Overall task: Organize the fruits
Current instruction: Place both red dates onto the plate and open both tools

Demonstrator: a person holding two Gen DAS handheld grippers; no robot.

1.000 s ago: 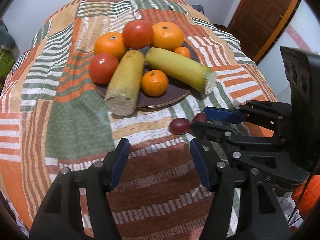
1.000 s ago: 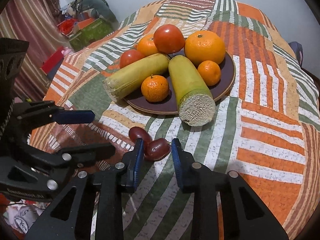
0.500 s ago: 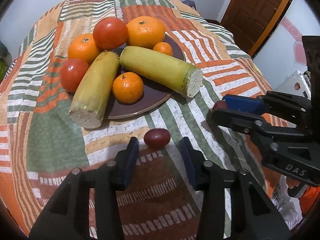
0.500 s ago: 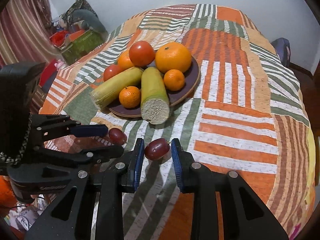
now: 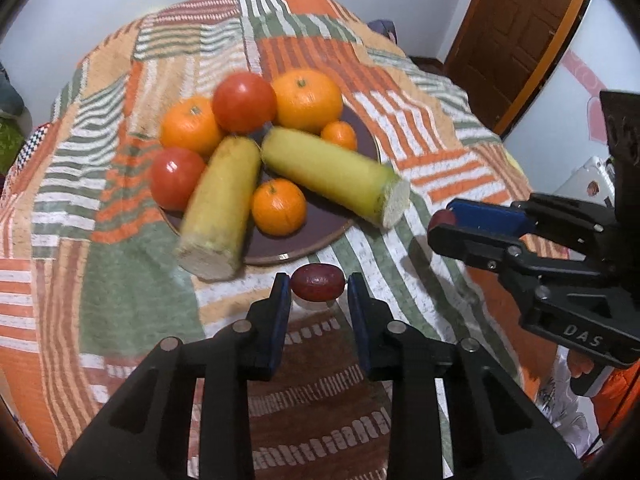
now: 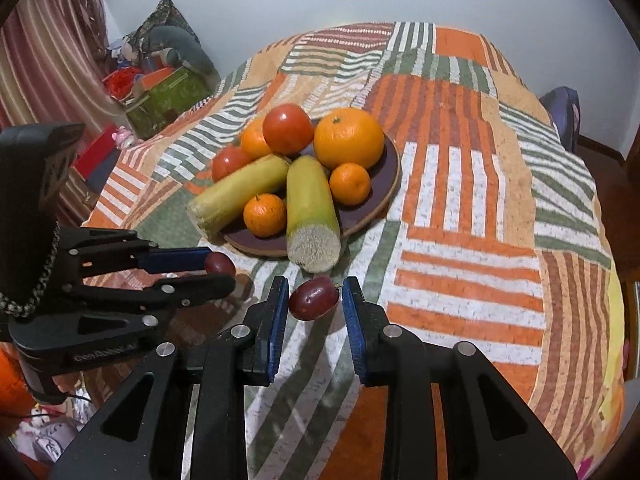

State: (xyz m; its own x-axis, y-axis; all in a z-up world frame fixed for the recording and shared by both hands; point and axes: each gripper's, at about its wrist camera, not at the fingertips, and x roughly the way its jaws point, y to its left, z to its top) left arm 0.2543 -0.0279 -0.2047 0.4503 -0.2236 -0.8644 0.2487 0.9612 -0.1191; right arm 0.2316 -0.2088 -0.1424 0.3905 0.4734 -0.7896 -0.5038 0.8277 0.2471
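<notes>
1. Left gripper (image 5: 318,288) now pinching a dark red grape (image 5: 318,288) between its blue pads, lifted off the cloth (image 5: 120,280); half a second ago spread around that grape, which lay on the cloth.
2. Seen from the right camera: same left gripper (image 6: 218,270) at far left, its grape (image 6: 220,263) poking out at the tips.
3. Plate (image 5: 332,236) just beyond, loaded as before: two corn cobs, two tomatoes, four oranges; appears closer to the left camera than earlier.
4. Right gripper (image 6: 315,298) clamped on a second grape (image 6: 314,298), as half a second ago, held above the striped cloth.
5. From the left camera: right gripper (image 5: 442,226) at right edge, a red bit of its grape (image 5: 442,218) showing at the tips.
</notes>
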